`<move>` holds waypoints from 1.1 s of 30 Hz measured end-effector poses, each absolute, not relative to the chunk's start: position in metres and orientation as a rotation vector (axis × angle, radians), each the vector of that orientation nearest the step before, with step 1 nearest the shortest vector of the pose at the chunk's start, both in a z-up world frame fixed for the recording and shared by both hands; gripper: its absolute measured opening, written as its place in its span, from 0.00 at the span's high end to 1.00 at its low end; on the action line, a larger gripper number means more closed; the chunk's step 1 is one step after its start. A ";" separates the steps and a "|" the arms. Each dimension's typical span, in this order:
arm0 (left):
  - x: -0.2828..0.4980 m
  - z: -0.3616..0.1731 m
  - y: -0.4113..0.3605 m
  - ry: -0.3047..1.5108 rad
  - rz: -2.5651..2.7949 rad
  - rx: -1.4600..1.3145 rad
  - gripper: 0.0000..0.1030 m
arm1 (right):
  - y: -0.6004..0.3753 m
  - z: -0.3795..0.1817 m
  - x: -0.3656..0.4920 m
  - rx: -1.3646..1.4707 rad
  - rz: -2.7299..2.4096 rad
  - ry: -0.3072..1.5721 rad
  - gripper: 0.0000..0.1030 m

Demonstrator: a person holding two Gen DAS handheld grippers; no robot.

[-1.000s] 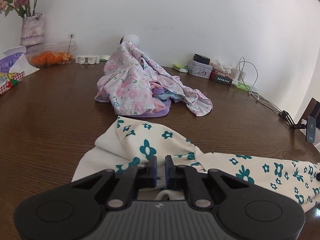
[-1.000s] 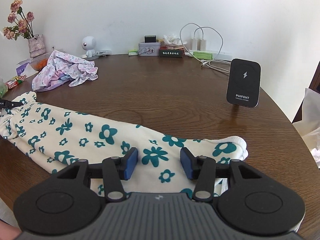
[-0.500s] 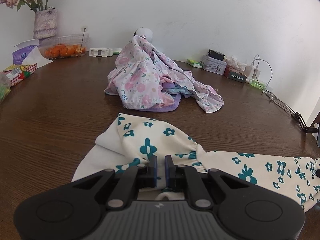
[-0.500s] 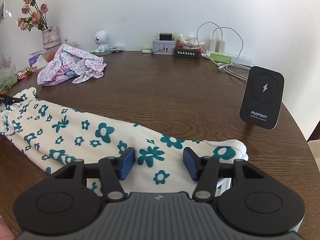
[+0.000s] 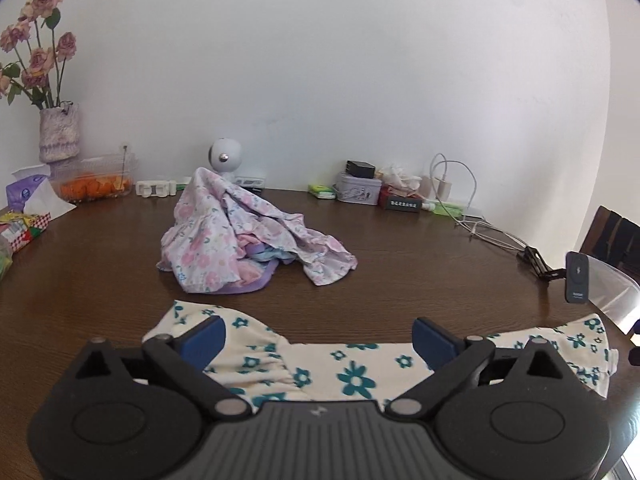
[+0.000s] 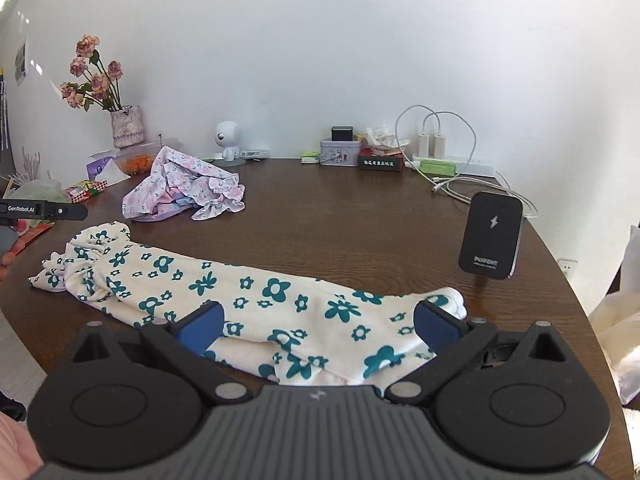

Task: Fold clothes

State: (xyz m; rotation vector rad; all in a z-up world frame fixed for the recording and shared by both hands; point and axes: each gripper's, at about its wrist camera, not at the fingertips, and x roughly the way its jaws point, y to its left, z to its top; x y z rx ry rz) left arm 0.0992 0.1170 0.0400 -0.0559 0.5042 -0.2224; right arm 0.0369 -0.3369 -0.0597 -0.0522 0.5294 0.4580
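**Both tongs spread above a flower-print garment**

Left tongs [image 5: 318, 338]: released, blue pads [image 5: 204, 336] set wide apart, gripping nothing. Directly beneath and between the pads, the gathered end of a cream garment with teal flowers [image 5: 340, 364], lying flat on the brown counter [image 5: 400, 264] and stretching off to the right of these tongs. Straight ahead, well apart, a crumpled heap of pink floral clothes [image 5: 240, 240]. Beyond the heap, against the wall, a small white round-headed figure [image 5: 225, 158]. Far left, a vase of dried roses [image 5: 56, 132] and a clear tub of orange food [image 5: 98, 180]. Far right, a black charging stand [image 5: 577, 282].

Right tongs [image 6: 318, 326]: likewise released, pads wide, hovering over the garment's opposite, narrower end [image 6: 280, 308]. Garment running away to the left of these tongs, ruffled end farthest. Ahead and left, the pink heap [image 6: 184, 188]. Ahead and right, upright, the charging stand [image 6: 492, 236]; behind it, white cables [image 6: 444, 148] and a small tin [image 6: 340, 152] along the wall. At the far left edge, part of the other tool [image 6: 44, 209].
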 end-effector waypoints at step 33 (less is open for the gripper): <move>0.080 0.010 -0.051 0.663 -0.510 0.033 0.03 | -0.412 -0.101 0.049 0.377 0.356 0.698 0.00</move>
